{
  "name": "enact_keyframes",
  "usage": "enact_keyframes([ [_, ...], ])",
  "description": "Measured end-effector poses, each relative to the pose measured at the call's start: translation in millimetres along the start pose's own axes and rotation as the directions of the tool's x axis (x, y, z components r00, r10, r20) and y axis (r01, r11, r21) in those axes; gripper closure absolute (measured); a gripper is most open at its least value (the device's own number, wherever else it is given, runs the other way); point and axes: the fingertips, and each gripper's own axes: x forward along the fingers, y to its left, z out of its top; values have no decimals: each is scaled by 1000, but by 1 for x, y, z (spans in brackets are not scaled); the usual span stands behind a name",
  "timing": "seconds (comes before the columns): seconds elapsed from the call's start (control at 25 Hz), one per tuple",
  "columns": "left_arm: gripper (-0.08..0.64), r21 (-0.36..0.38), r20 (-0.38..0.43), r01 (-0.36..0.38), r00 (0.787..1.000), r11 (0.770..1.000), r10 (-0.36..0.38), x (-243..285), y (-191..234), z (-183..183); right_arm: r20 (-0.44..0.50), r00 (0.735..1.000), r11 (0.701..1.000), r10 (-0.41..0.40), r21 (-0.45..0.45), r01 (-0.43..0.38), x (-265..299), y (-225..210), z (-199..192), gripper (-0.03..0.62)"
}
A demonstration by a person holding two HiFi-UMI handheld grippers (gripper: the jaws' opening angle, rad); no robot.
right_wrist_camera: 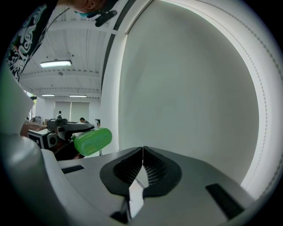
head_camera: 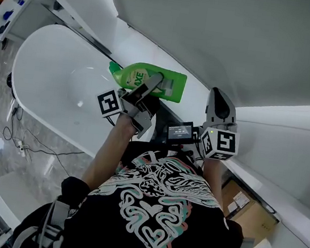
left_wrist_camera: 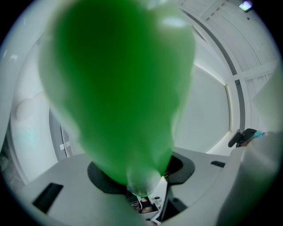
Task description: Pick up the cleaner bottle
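Note:
The green cleaner bottle [head_camera: 149, 80] lies on its side in the air above the white bathtub rim [head_camera: 104, 56], with my left gripper [head_camera: 151, 88] shut on its body. In the left gripper view the bottle [left_wrist_camera: 119, 88] fills most of the picture as a green blur between the jaws. My right gripper [head_camera: 221, 107] is to the right of the bottle, apart from it, with its jaws pressed together and nothing between them [right_wrist_camera: 142, 152]. From the right gripper view the bottle [right_wrist_camera: 92, 140] shows small at the left.
A white oval bathtub [head_camera: 63, 85] lies to the left below the bottle. A white curved wall [head_camera: 224, 38] runs behind both grippers. A cardboard box [head_camera: 248, 211] sits at the lower right. Cables [head_camera: 24, 139] trail on the marble floor at the left.

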Motion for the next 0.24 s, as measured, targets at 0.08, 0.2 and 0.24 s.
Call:
enact_keyframes([
  [0.08, 356, -1, 1, -1, 1000, 1000, 1, 0, -1, 0, 1, 1000, 1000, 1, 3, -1, 0, 0, 1, 564],
  [0.2, 356, -2, -2, -1, 1000, 1000, 1, 0, -2, -1, 13, 1000, 1000, 2, 13, -3, -1, 1, 3, 565],
  [0.24, 356, -2, -4, -1, 1000, 1000, 1, 0, -2, -1, 17, 1000, 1000, 3, 16, -3, -2, 1, 3, 564],
])
